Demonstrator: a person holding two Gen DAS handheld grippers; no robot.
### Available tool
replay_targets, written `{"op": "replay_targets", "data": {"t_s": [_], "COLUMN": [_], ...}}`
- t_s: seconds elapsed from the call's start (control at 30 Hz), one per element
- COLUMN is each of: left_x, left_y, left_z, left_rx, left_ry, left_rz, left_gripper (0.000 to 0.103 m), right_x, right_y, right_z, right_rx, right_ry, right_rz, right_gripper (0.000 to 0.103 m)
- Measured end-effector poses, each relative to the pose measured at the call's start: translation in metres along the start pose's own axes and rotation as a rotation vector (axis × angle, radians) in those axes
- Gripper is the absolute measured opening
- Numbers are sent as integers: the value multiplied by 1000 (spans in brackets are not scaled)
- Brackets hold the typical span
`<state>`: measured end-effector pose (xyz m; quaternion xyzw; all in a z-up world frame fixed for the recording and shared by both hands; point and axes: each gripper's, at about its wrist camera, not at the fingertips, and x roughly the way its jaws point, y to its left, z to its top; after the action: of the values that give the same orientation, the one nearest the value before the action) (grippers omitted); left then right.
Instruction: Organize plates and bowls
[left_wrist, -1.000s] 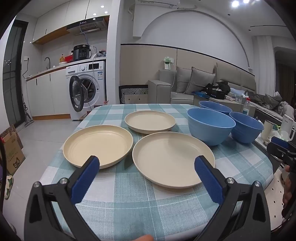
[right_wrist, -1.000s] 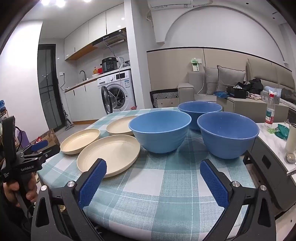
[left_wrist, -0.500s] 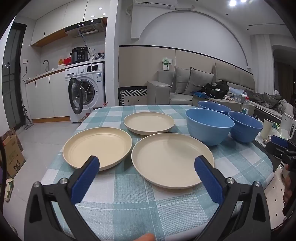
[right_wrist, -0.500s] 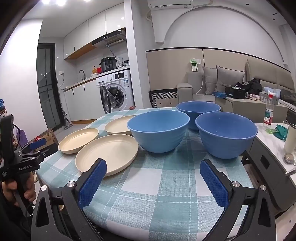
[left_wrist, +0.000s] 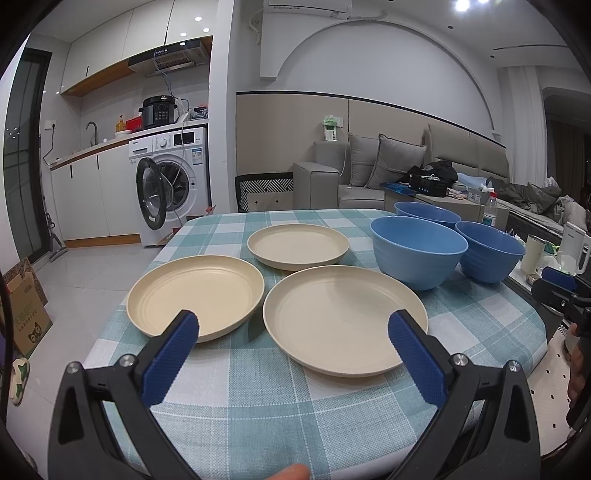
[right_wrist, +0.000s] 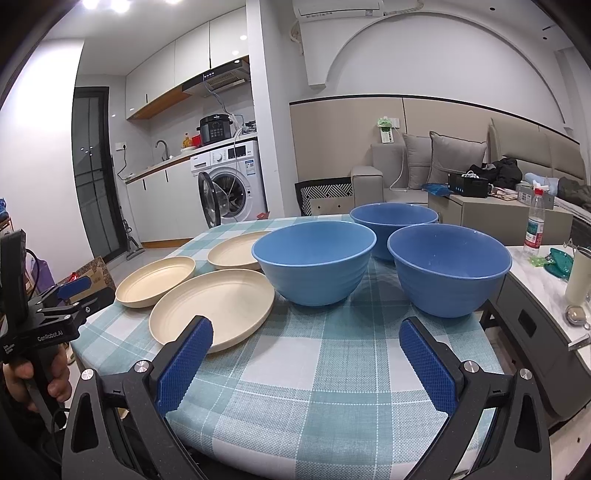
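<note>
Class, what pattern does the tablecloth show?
Teal-and-white check on the tablecloth, clearest in the right wrist view.

Right gripper (right_wrist: 301, 352) hovers over the near edge of the checked worktop (right_wrist: 332, 369), jaws spread wide, nothing between them. At twelve o'clock, three blue bowls: the nearest bowl (right_wrist: 314, 264), a second (right_wrist: 448, 269) at one o'clock, a third (right_wrist: 393, 221) behind both. At ten o'clock, three cream plates (right_wrist: 212, 306) lie flat. At nine, a hand (right_wrist: 33, 380) grips the left gripper (right_wrist: 55, 306).

left claw (left_wrist: 291, 347) slightly lower, nearer plates (left_wrist: 345, 319)
</note>
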<state>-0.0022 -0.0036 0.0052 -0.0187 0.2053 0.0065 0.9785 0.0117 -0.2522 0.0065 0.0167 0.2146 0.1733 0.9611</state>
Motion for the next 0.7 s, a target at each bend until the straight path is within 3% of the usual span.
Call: {"op": "replay_targets", "data": {"t_s": [0.7], "left_x": [1], "left_y": [1], "left_z": [1], "left_rx": [3], "left_ry": [-6], "left_rz": [4], "left_gripper": [103], "right_x": [1], "right_y": [1], "right_z": [0], "right_rx": [-3], "right_ry": [-1], "right_rz": [0], "right_gripper": [103]}}
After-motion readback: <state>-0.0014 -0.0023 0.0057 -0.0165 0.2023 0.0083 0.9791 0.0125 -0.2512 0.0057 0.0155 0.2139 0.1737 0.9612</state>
